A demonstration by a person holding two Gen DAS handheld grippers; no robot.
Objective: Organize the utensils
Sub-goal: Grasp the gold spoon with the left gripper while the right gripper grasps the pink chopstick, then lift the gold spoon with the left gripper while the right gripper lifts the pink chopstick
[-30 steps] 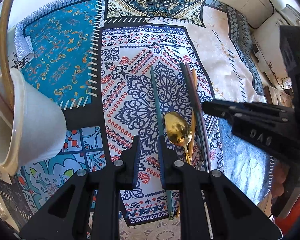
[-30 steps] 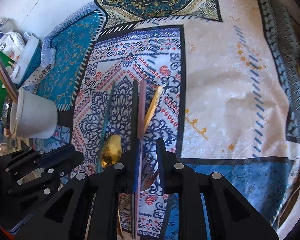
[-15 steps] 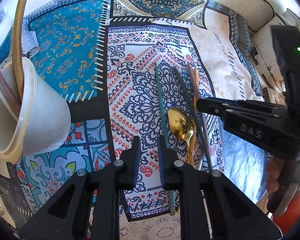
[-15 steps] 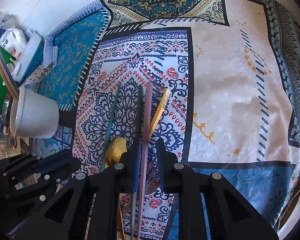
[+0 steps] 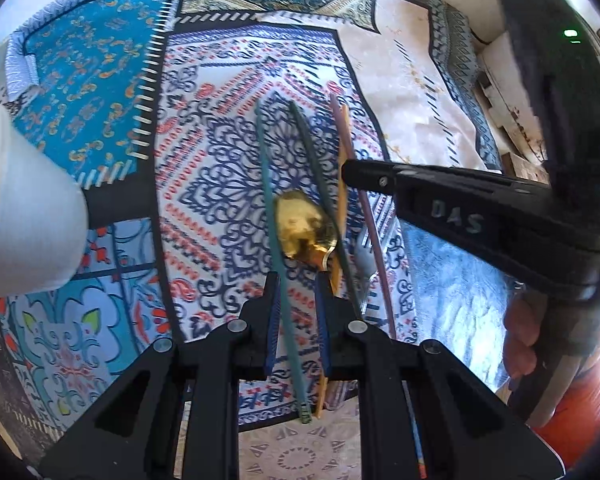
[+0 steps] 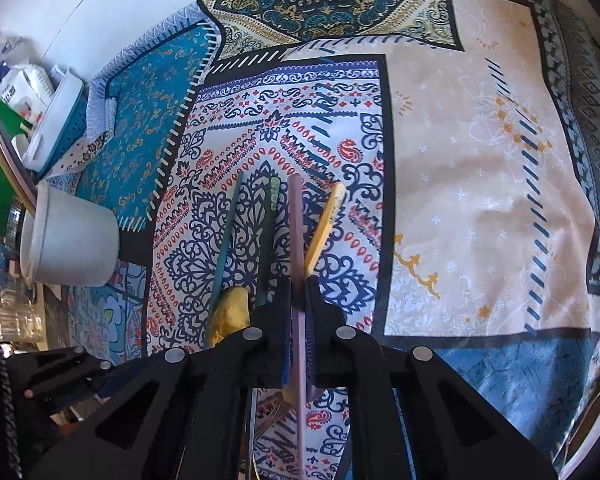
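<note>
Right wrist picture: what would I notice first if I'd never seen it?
Probably the pink-handled utensil, pinched between the right gripper's fingers in the middle. Beside it on the bright patterned cloth lie teal, dark green and yellow handles, plus a shiny gold spoon bowl. A white cup lies tipped at the left.
</note>
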